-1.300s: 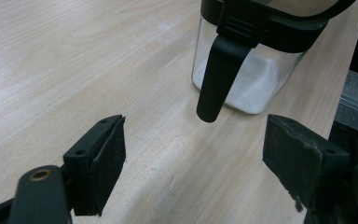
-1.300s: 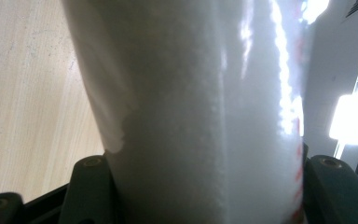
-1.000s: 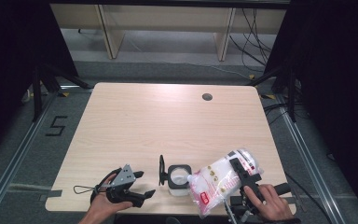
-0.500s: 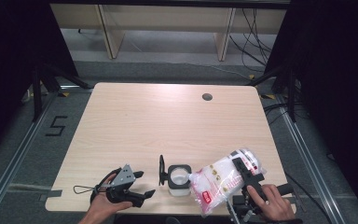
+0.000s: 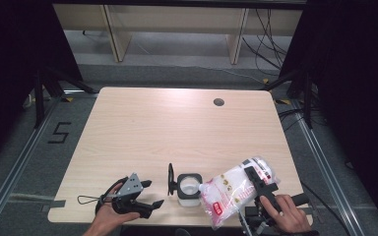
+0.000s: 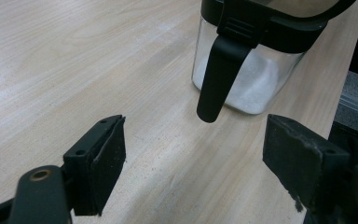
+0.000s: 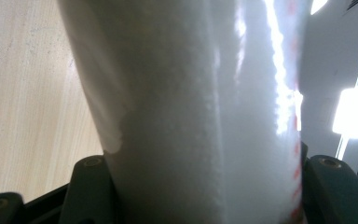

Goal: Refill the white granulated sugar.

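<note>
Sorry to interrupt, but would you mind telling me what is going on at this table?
A person is working with a gripper in each hand. The right gripper is clamped on a clear bag of white grains, tilted with its lower end beside an open jar near the table's front edge. The jar, lid flipped up, already holds some white grains. The left gripper, jaws open and holding nothing, waits left of the jar.

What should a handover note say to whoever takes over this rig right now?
Right gripper: shut on the bag of white grains, tilted with its lower end beside the jar.
Left gripper: open, holding nothing, pointed at the jar from its left.
Jar: near the table's front edge, lid swung open, some white grains inside.
Done: lid open, bag lifted.
Left: probably fill the jar, put the bag down, close the lid.
</note>
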Tool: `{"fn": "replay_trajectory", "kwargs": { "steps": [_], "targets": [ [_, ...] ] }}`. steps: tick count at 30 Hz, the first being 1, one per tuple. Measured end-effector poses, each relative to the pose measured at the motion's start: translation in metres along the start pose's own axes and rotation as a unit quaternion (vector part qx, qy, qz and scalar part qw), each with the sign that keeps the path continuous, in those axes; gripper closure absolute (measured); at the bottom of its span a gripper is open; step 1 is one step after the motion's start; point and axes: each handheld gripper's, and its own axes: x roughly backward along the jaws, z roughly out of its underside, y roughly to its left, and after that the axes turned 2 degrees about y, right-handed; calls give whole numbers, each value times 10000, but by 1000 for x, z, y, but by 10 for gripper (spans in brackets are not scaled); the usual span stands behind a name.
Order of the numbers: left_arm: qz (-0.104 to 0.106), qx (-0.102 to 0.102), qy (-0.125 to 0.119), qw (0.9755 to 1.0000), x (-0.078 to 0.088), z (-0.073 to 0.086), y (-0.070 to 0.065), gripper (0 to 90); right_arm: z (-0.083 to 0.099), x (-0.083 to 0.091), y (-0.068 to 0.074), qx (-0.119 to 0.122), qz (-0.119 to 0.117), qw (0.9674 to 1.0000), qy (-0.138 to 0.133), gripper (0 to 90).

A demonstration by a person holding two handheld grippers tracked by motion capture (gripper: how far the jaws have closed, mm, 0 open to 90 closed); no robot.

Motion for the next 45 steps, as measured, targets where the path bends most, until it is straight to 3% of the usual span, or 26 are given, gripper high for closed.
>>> {"fn": "replay_trajectory", "kwargs": {
  "steps": [1, 5, 6, 11, 13, 16, 17, 21, 27, 29, 34, 35, 39, 40, 42, 43, 44, 45],
  "targets": [
    [2, -2, -3, 10000, 0, 0, 0, 208, 0, 1, 0, -7, -80, 9999, 66, 430],
    [11, 36, -32, 10000, 0, 0, -1, 208, 0, 0, 0, 23, -7, 10000, -2, 430],
    [12, 40, -36, 10000, 0, 0, -1, 208, -1, -1, -2, 204, 81, 9997, -93, 430],
    [2, 24, -25, 10000, 0, 0, -1, 208, -3, 1, 0, 118, -137, 9998, 85, 430],
    [-6, 8, 9, 10000, 0, 0, 0, 208, -3, -1, -2, 277, -75, 9996, -13, 430],
    [9, 31, -34, 10000, 0, 0, -1, 208, -3, 0, 0, 152, -135, 9998, 78, 430],
    [10, 35, -31, 10000, 0, 0, -1, 208, -4, 0, -2, 257, -81, 9996, 15, 430],
    [48, 29, 2, 10000, 0, 0, -1, 208, -3, 1, -4, 295, -54, 9995, 24, 430],
    [48, 27, 2, 10000, 0, 0, -1, 208, -3, 1, -1, 158, -128, 9997, 114, 430],
    [48, 31, 1, 10000, 0, 0, -1, 208, -3, 0, -2, 250, -98, 9996, 33, 430],
    [45, 31, -2, 10000, 0, 0, -1, 208, -3, 0, -1, 138, -47, 9999, -22, 430],
    [46, 29, 1, 10000, 0, 0, -1, 208, -3, 0, -3, 256, 5, 9997, -63, 430],
    [45, 32, 1, 10000, 0, 0, -1, 208, -4, 1, -4, 281, -47, 9996, 12, 430],
    [46, 33, -1, 10000, 0, 0, -1, 208, -3, 0, 0, 109, -11, 9999, -34, 430],
    [46, 37, 1, 10000, 0, 0, -1, 208, -4, -1, -1, 246, 84, 9996, -111, 430],
    [48, 33, 1, 10000, 0, 0, -1, 208, -5, 1, 0, 145, -97, 9998, 49, 430],
    [48, -30, -4, 10000, 0, 0, 0, 208, -6, 0, -2, 285, -95, 9995, 16, 430],
    [42, 33, 2, 10000, 0, 0, -1, 208, -6, 0, -3, 313, -55, 9995, -25, 430]
  ]
}}
